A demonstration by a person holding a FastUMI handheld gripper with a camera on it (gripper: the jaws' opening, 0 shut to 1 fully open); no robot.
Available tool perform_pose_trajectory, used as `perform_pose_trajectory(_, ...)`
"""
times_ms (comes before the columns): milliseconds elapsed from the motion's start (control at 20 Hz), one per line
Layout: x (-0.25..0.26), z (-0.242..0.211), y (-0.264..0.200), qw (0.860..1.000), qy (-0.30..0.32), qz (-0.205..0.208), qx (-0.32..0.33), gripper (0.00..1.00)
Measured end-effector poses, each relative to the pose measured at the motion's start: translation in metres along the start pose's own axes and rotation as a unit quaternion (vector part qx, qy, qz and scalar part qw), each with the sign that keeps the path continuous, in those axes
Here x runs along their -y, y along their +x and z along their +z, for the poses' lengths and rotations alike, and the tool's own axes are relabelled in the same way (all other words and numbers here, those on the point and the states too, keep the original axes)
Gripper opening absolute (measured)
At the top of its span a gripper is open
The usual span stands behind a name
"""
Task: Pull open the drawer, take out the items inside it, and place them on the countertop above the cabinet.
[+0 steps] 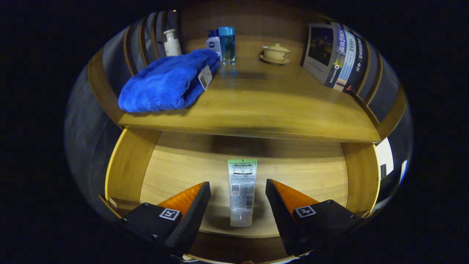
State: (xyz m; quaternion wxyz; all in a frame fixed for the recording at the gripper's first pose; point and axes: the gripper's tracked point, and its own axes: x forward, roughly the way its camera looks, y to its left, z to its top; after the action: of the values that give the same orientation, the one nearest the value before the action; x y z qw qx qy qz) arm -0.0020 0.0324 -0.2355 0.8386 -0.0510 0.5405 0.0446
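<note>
Drawer [128,172] stands pulled open beneath the countertop [278,106], where a blue towel [166,82] lies at the left edge and books [337,55] lean at the right. On the drawer floor near its front edge lies a tube [241,190], long axis pointing straight ahead. The gripper [238,200] is spread wide, fingers flanking the tube without touching.
</note>
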Motion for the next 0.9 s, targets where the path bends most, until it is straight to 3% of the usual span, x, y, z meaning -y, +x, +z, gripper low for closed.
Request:
perform_pose_trajectory(300, 0.004, -0.019, 0.027, 0.998, 0.002, -0.001, -0.07, 0.98)
perform_pose_trajectory(550, 0.007, -0.03, 0.03, 0.995, -0.015, -0.008, -0.094, 0.6)
perform_pose_trajectory(800, 0.008, -0.03, 0.016, 0.996, -0.006, 0.003, -0.085, 0.4)
perform_pose_trajectory(900, 0.009, -0.024, 0.003, 0.997, -0.008, 0.006, -0.074, 0.4)
